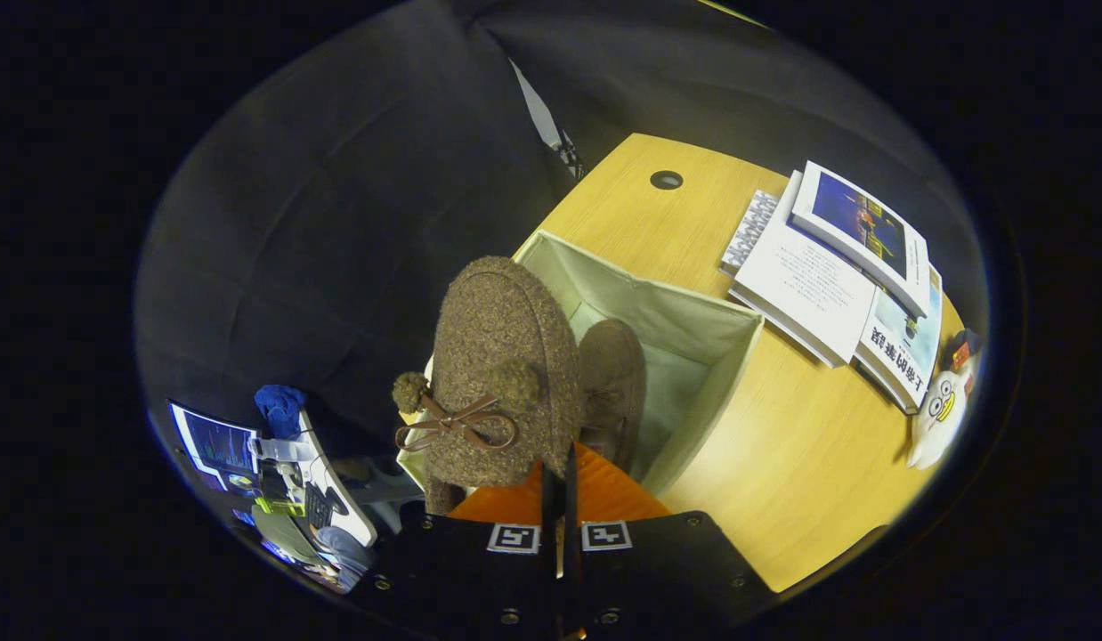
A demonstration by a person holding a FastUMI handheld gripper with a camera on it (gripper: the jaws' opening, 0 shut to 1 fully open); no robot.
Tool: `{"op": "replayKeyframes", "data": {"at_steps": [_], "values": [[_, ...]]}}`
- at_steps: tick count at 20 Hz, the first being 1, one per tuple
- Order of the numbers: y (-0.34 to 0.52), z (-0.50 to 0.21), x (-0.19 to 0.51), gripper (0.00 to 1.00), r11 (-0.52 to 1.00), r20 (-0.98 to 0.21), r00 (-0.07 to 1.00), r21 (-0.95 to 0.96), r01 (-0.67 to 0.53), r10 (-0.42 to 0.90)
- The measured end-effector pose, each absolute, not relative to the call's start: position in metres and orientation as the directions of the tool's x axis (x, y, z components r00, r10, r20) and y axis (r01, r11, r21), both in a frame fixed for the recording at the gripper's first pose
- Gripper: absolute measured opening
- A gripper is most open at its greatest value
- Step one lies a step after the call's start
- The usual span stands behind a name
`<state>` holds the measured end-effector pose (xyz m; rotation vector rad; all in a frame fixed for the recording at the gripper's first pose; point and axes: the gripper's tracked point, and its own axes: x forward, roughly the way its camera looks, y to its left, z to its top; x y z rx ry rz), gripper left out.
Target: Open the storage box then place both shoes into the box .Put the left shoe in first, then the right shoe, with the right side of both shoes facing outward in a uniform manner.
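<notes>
You hold the gripper [560,485] closed, its fingers pinched together on the heel edge of the brown shoe [502,356], the one with the bow, which hangs toe-forward over the near-left rim of the storage box [693,312]. The box stands open on the table [782,463], at its left edge. Inside it, just right of the held shoe, sits the other shoe [613,374], already down against the left wall. So by my judgement the opening is done, the first shoe is in, and what is left is to lower this second one beside it and let go. Which side of either shoe faces outward is hard to read from this angle, so check that before release.

Count, left to right: two shoes, one box, then what looks like three books [827,276] stacked toward the far-right corner, and one small white toy [938,414] at the right edge.
</notes>
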<state>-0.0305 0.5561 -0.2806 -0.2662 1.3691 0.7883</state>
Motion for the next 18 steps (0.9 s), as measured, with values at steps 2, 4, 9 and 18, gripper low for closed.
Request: {"op": "replayKeyframes", "data": {"at_steps": [2, 4, 9, 18], "values": [[0.561, -0.285, -0.03, 0.05, 0.729, -0.938, 0.008, 0.263, -0.632, 0.346], [0.563, -0.29, -0.027, 0.21, 0.742, -0.938, 0.028, 0.254, -0.62, 0.344], [0.551, -0.27, -0.004, 1.0, 0.763, -0.921, 0.126, 0.223, -0.606, 0.369], [0.456, -0.172, 0.046, 1.0, 0.82, -0.754, 0.475, 0.144, -0.553, 0.453]]}}
